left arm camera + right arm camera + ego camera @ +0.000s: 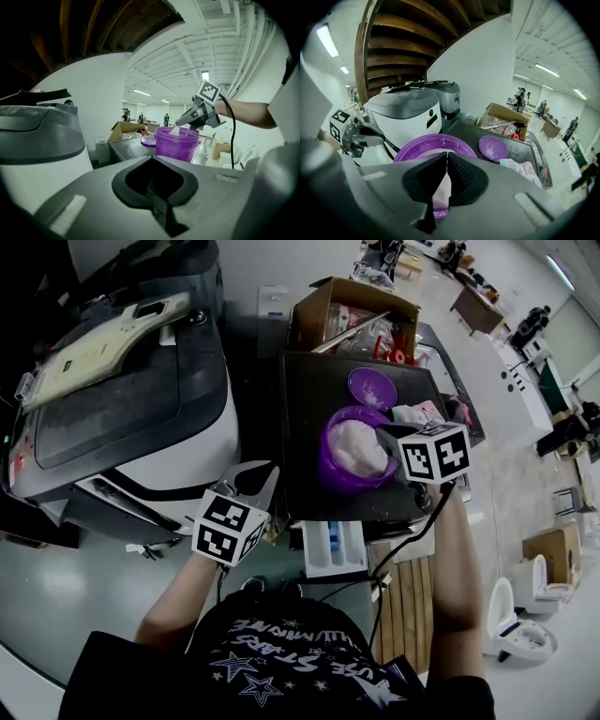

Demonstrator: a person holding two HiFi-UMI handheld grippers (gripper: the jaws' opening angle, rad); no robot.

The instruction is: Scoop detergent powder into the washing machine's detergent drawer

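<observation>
A purple tub [330,472] full of white detergent powder stands on the black table [305,404]. My right gripper [390,442] hangs over the tub's right rim, shut on a white scoop [174,131] whose handle [441,196] shows between the jaws. The scoop tip sits at the tub's rim [177,136]. A white detergent drawer [335,547] lies just below the table's front edge. My left gripper [250,477] hovers between the washing machine [122,409] and the table, open and empty, pointing towards the tub.
The tub's purple lid [372,387] lies behind it, dusted with powder. A pink-and-white packet [418,412] sits at the table's right. An open cardboard box [352,320] stands at the back. Wooden slats [408,601] lie on the floor near the drawer.
</observation>
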